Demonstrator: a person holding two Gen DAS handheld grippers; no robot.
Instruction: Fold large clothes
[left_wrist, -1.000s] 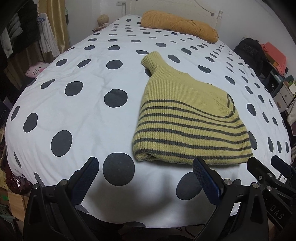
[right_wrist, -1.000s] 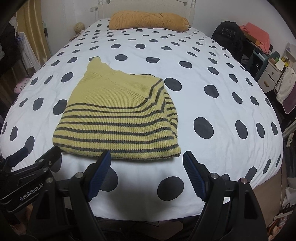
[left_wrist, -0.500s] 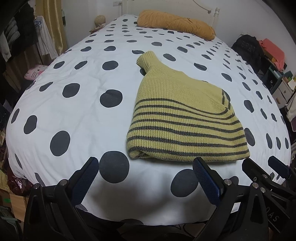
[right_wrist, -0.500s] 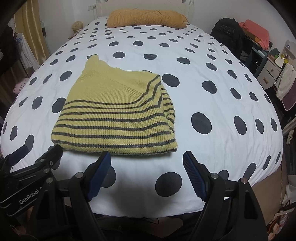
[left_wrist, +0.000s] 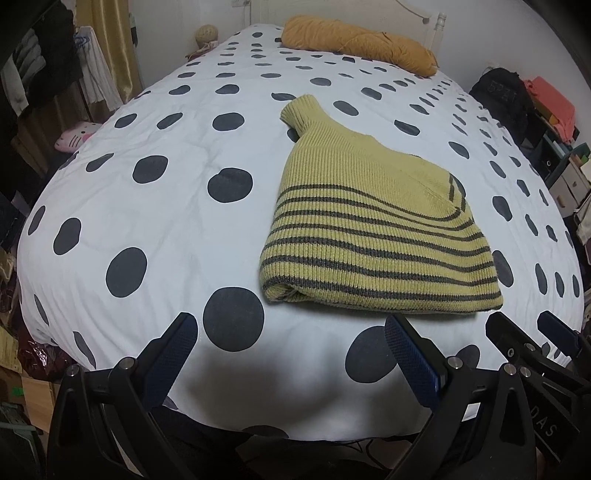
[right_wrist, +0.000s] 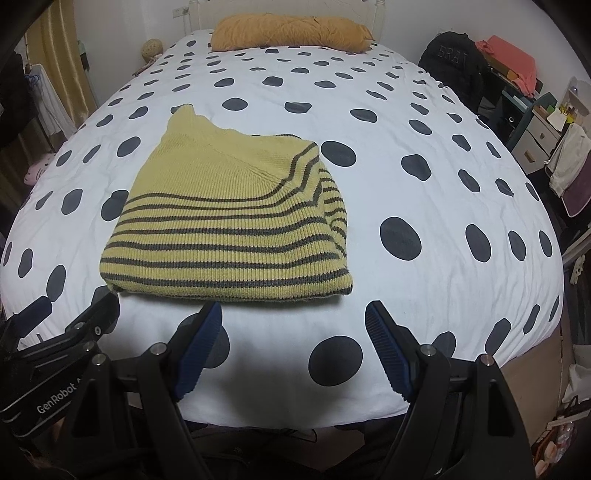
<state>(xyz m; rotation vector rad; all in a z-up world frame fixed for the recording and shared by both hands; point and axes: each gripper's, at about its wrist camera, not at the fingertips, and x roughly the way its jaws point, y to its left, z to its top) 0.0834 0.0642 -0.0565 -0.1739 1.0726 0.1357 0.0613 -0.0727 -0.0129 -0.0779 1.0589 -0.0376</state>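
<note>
lying folded near the foot edge of the polka-dot duvet (right_wrist: 406, 122), the striped yellow sweater (right_wrist: 229, 225) looks almost finished. left gripper (left_wrist: 291, 354) and right gripper (right_wrist: 295, 347) hover spread and empty; only tucking the protruding sleeve seems needed, gently.

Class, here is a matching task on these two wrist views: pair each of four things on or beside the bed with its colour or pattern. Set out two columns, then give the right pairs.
Things
1. sweater
2. bed cover
3. pillow
4. backpack

Colours or patterns
A. white with dark dots
B. black
C. yellow-green with dark stripes
D. plain mustard orange

Pairs: 1-C, 2-A, 3-D, 4-B. The sweater lies folded on the bed cover near the foot of the bed, the pillow lies at the head end, and the backpack sits beside the bed.
</note>
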